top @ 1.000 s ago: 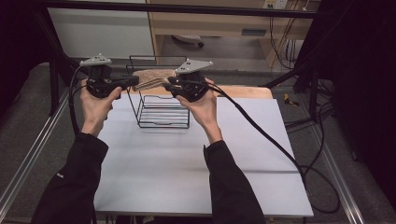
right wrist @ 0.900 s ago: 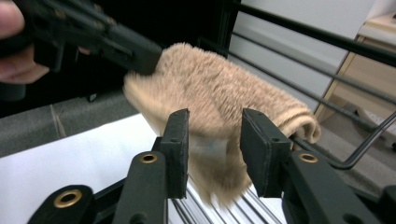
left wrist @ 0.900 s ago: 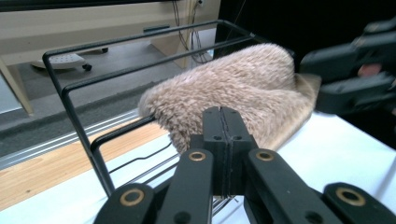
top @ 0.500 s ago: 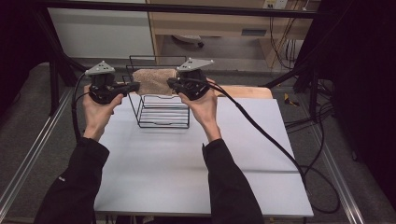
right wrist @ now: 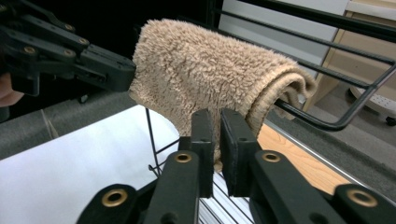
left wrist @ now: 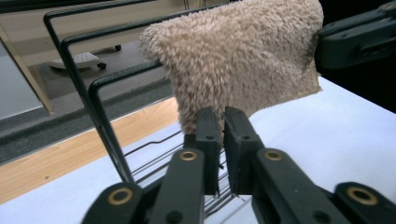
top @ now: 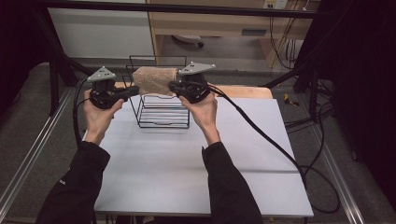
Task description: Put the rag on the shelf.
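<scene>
A beige fluffy towel (top: 154, 80) hangs folded over a top bar of a black wire rack (top: 161, 122) at the far middle of the white table. My left gripper (top: 137, 90) is at the towel's left end and my right gripper (top: 171, 87) at its right end. In the left gripper view the jaws (left wrist: 217, 116) pinch the towel's (left wrist: 243, 60) lower corner; they have just been opening a little, with the cloth still between them. In the right gripper view the jaws (right wrist: 215, 119) are shut on the towel's (right wrist: 196, 70) hanging edge.
The rack stands near the wooden strip (top: 247, 91) at the table's (top: 187, 177) far edge. Cables (top: 261, 135) trail from the right gripper across the table's right side. Metal frame rails (top: 28, 158) run along both sides, and a shelf unit (top: 210, 23) stands beyond.
The towel went from a thin strip between the grippers to a broad band draped over the rack's top. Both hands stayed almost in place.
</scene>
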{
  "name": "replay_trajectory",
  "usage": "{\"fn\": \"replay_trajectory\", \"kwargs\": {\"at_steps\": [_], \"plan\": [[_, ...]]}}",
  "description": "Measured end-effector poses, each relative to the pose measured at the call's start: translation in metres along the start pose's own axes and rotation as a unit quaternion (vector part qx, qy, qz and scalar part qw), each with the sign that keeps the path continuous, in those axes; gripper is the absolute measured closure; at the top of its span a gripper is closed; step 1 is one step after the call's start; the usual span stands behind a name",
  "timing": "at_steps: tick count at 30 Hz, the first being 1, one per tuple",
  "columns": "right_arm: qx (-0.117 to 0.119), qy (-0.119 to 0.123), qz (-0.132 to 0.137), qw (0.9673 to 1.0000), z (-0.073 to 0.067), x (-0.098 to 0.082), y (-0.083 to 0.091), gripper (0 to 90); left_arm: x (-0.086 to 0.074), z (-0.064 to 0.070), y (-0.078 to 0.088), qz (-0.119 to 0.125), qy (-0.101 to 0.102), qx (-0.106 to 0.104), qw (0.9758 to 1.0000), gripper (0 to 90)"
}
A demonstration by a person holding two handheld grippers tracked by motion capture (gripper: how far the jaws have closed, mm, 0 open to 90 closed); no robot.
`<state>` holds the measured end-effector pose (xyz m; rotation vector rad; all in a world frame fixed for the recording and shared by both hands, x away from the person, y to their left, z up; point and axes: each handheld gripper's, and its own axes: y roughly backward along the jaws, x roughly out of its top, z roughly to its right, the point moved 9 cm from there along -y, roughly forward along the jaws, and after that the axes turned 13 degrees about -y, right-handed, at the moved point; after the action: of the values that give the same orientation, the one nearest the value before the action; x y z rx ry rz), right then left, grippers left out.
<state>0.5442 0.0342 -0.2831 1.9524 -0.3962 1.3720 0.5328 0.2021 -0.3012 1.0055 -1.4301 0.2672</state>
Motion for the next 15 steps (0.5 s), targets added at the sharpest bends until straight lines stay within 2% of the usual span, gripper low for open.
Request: {"fn": "replay_trajectory", "kwargs": {"at_steps": [6,9,15], "plan": [[0.006,-0.008,0.003,0.9999,-0.002,-0.001,0.011,70.9,-0.010,0.001,0.010,-0.005,0.003,0.006,1.0000,70.5],[0.008,-0.011,0.003,0.9999,-0.002,-0.003,0.016,62.6,-0.017,0.000,0.014,-0.011,0.003,0.012,0.9999,62.9],[0.009,-0.022,-0.001,0.9997,0.001,-0.009,0.028,46.5,-0.029,0.004,0.021,-0.012,0.010,0.010,0.9998,48.5]]}}
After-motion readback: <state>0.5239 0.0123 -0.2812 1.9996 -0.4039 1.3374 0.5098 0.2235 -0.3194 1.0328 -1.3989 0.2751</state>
